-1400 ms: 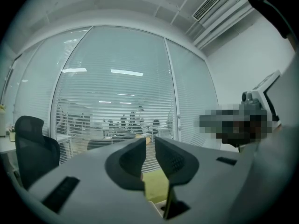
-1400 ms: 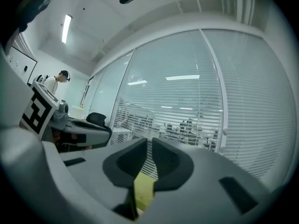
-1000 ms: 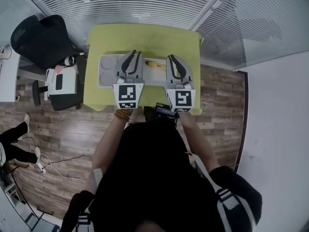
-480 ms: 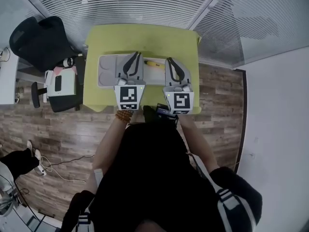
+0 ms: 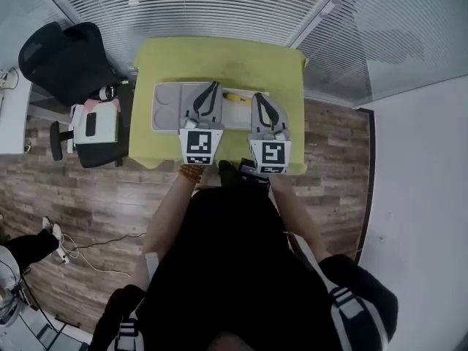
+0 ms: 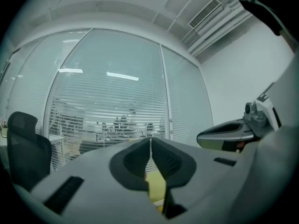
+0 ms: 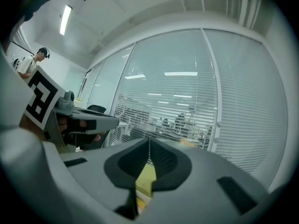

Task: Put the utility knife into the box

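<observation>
In the head view a yellow utility knife (image 5: pixel 234 98) lies inside the grey box (image 5: pixel 167 108) on the yellow-green table (image 5: pixel 219 61), between the two grippers. My left gripper (image 5: pixel 213 86) is held over the box, its jaws shut and empty. To the knife's right my right gripper (image 5: pixel 257 96) is also shut and empty, over the box's right end. In the left gripper view the left gripper (image 6: pixel 150 139) points up at the glass wall. The right gripper view shows the right gripper (image 7: pixel 149 140) closed tip to tip, likewise tilted upward.
A black office chair (image 5: pixel 66 57) and a small white cart (image 5: pixel 95 125) stand left of the table. Glass walls with blinds (image 5: pixel 219 6) run behind it. Wood floor (image 5: pixel 88 196) surrounds the table. A person's foot (image 5: pixel 51 229) shows at lower left.
Both grippers have stayed over the box, shifting only slightly to the right with the view. The person at the lower left has moved further out of the frame.
</observation>
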Tool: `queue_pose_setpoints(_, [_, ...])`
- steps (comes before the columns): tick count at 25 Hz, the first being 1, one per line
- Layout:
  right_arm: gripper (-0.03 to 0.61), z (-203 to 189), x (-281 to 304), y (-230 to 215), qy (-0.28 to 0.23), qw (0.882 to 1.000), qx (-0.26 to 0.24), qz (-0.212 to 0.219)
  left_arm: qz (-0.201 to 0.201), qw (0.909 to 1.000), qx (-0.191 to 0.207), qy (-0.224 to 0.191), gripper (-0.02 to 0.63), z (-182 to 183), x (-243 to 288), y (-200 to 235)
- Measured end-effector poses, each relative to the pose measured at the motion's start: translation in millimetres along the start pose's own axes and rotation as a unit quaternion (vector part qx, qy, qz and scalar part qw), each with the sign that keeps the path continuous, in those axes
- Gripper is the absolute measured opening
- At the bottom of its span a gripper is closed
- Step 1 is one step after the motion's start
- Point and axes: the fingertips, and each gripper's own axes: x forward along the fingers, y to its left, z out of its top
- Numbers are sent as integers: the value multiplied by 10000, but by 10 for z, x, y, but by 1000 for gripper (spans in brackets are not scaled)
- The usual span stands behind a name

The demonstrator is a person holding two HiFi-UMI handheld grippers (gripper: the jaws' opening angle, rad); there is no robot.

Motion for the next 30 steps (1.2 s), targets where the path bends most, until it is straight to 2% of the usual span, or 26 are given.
queue_pose_setpoints(17, [6,-329,174,-102,368,9993,28,48,-199,9996,167,128,21,-167,170,-141])
queue_pose_setpoints(30, [2,-377,271,-139,476,9988,-4,105,-199,9992,189,304,20,-291,325,-88])
